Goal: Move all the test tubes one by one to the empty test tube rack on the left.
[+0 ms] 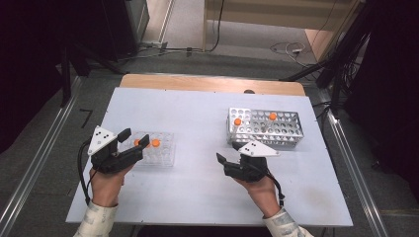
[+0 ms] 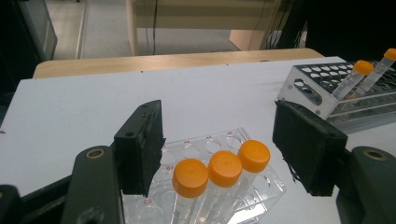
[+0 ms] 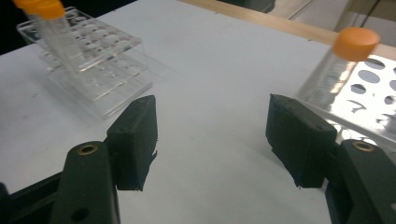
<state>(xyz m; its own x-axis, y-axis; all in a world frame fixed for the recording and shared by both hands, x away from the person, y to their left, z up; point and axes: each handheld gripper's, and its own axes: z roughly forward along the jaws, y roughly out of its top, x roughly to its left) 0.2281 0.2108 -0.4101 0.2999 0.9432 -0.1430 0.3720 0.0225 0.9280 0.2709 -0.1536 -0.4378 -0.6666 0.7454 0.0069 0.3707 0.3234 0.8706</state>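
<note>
While three orange-capped tubes (image 2: 223, 169) stand touching in the clear rack (image 2: 268, 186) on the white surface (image 1: 197, 128), the left gripper (image 2: 219, 149) hovers released; clenching could nudge neighbours. Right gripper (image 3: 210, 135), released, sits beside the metal rack (image 1: 267, 129).
</note>
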